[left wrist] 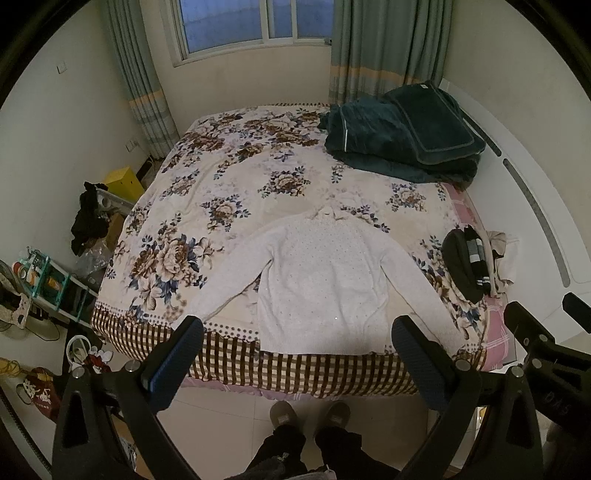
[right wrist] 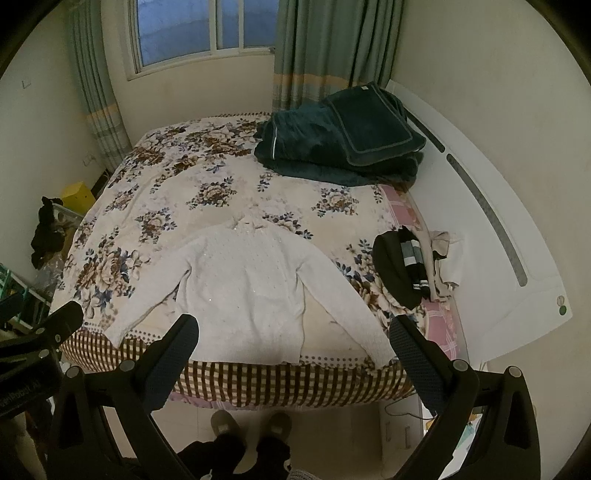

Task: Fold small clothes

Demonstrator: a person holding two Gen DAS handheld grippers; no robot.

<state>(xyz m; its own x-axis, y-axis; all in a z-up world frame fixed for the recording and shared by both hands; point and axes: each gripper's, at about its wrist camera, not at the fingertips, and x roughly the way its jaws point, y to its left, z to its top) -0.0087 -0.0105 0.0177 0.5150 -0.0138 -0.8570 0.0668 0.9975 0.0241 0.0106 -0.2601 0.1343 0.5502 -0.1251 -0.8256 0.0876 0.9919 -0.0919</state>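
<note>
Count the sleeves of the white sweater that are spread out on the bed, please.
2. On the white sweater, one sleeve lies toward the left edge of the bed, the other sleeve toward the right.

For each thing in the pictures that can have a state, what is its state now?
white sweater: spread flat on the bed, sleeves out, unfolded
left gripper: open, empty, above the bed edge
right gripper: open, empty
dark green blanket: folded, piled at the far corner
dark clothes: heaped at the bed's right edge
curtains: drawn aside
window: shut, as far as visible
</note>
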